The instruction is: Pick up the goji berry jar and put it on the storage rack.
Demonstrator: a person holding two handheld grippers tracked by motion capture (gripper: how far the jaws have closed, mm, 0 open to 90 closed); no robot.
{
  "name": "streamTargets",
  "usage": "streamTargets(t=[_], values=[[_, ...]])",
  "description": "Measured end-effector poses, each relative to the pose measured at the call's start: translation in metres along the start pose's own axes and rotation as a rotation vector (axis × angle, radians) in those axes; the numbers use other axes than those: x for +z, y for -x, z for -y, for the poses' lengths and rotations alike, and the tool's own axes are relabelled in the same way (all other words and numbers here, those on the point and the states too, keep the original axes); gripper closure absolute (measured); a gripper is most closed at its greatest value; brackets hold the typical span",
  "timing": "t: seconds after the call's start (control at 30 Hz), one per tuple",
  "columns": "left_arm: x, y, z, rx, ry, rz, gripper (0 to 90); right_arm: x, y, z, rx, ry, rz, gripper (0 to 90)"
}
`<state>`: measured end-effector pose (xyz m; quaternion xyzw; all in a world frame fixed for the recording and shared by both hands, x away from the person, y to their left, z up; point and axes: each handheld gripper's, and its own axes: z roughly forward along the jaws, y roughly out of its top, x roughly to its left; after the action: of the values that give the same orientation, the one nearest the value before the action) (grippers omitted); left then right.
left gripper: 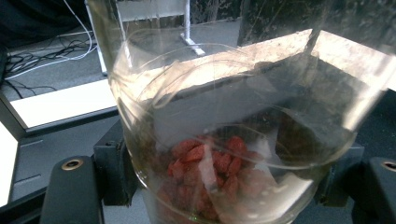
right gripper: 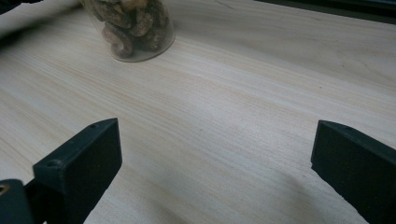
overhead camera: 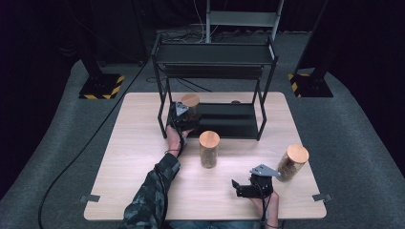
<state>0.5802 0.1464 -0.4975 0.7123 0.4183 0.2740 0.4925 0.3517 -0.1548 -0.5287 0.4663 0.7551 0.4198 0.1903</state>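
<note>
Jar of red berries (left gripper: 219, 154) | left fingers pinching it at shelf edge (overhead camera: 165, 119) | right fingers spread

The pale wooden tabletop (overhead camera: 143, 157) is lit brightly from above, while the surroundings are left nearly black. Short soft shadows are cast on it. In the left gripper view, the clear glass jar of red berries (left gripper: 233, 140) is blurred and streaked by glare.

A glossy clear glass jar (left gripper: 233, 140) with wooden lid, matt pale wood-grain table (right gripper: 233, 93), black metal shelf (overhead camera: 215, 55).
</note>
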Motion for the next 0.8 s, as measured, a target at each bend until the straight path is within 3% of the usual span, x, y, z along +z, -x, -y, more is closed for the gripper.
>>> streamTargets(t=[0.8], values=[[0.0018,0.0031,-0.0028,0.004,-0.016,-0.02,24.8,-0.0005,0.0,0.0002,0.003,0.004,0.0,1.0]])
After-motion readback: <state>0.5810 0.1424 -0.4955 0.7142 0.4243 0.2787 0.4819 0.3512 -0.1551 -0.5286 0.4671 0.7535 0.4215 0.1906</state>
